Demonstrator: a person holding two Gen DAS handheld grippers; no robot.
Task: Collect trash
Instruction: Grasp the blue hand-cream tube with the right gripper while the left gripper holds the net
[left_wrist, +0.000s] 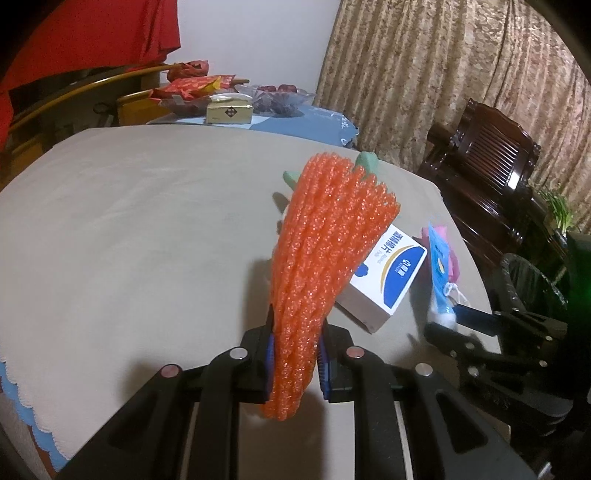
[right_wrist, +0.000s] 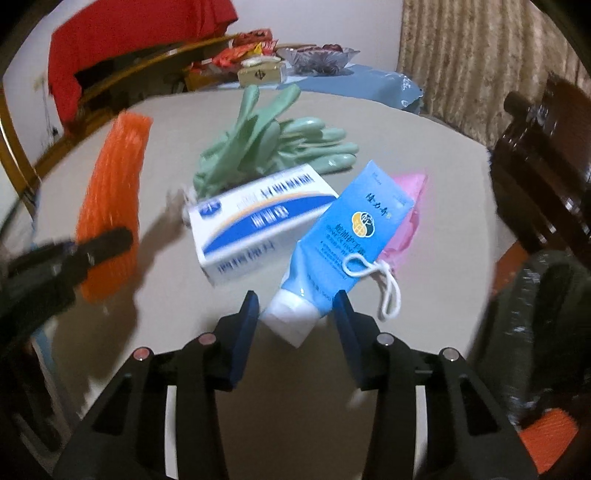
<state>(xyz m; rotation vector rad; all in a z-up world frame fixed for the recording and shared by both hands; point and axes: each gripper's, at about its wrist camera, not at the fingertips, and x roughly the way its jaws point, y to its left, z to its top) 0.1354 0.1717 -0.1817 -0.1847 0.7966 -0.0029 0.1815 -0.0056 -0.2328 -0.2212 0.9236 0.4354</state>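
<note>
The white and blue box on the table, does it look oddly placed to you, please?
Yes. The white and blue box sits askew, one end propped on the green rubber gloves, with the blue tube leaning across its corner.

A lived-in home dining room. Heavy beige patterned curtains (left_wrist: 443, 74) hang behind a carved dark wooden chair (left_wrist: 491, 158). A cut-glass fruit bowl (right_wrist: 317, 57) and red snack packets (left_wrist: 192, 86) crowd the cloth-covered table's (left_wrist: 147, 221) far end.

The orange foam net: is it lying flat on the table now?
No, the left gripper holds the orange foam net upright above the table.
</note>
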